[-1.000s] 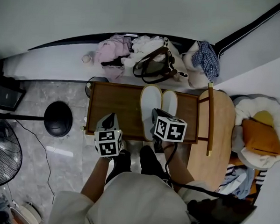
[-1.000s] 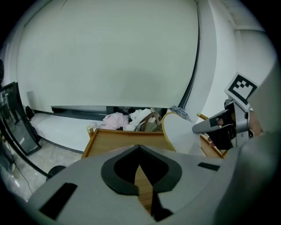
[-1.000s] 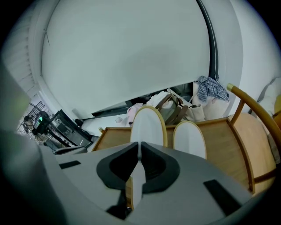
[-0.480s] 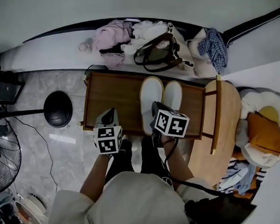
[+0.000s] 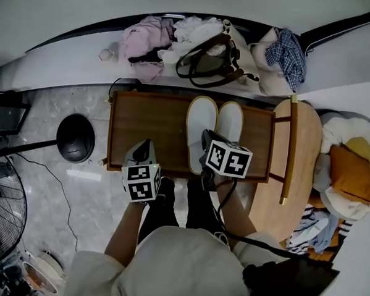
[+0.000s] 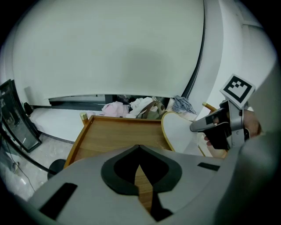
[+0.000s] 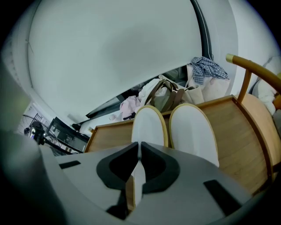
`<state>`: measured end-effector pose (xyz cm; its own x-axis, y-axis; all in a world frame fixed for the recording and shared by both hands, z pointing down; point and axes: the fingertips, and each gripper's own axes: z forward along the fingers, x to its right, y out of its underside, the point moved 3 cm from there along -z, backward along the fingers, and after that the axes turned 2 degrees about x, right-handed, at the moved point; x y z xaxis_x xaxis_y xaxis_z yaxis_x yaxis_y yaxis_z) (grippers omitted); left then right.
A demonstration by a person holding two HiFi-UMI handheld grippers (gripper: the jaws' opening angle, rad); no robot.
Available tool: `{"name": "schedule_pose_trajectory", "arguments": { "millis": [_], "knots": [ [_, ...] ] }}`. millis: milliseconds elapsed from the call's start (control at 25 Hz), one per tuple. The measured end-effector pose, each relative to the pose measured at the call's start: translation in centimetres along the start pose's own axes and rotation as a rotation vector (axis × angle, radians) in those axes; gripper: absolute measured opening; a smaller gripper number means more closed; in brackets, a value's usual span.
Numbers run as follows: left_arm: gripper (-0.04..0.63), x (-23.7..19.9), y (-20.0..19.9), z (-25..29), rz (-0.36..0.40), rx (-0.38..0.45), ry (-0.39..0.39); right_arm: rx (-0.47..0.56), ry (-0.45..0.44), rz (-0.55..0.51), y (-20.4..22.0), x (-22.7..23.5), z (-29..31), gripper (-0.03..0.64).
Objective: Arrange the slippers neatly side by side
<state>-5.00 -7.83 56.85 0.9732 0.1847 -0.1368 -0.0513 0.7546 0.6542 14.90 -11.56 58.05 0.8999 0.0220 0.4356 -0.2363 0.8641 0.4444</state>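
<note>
Left gripper and right gripper point steeply down (fingers together on both).

Matt white cloth slippers on smooth brown wooden table, glossy grey stone floor

left gripper and right gripper have sunk closer to the table.

We have open wood across the left half of the table, from its raised rim to the left slipper, with room to pass there. The right slipper lies just beside the first, leaving a narrow bare strip before the right rim. The chair crowds the table's right end. The bag and clothes close off the far side.
</note>
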Motion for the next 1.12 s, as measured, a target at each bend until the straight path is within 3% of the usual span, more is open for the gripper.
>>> {"name": "schedule_pose_trajectory", "arguments": {
  "millis": [1120],
  "knots": [
    [0.003,1.1,0.7,1.5,0.004,-0.049,0.010,-0.041,0.035,0.045,0.5,2.1,1.3,0.044]
  ]
}}
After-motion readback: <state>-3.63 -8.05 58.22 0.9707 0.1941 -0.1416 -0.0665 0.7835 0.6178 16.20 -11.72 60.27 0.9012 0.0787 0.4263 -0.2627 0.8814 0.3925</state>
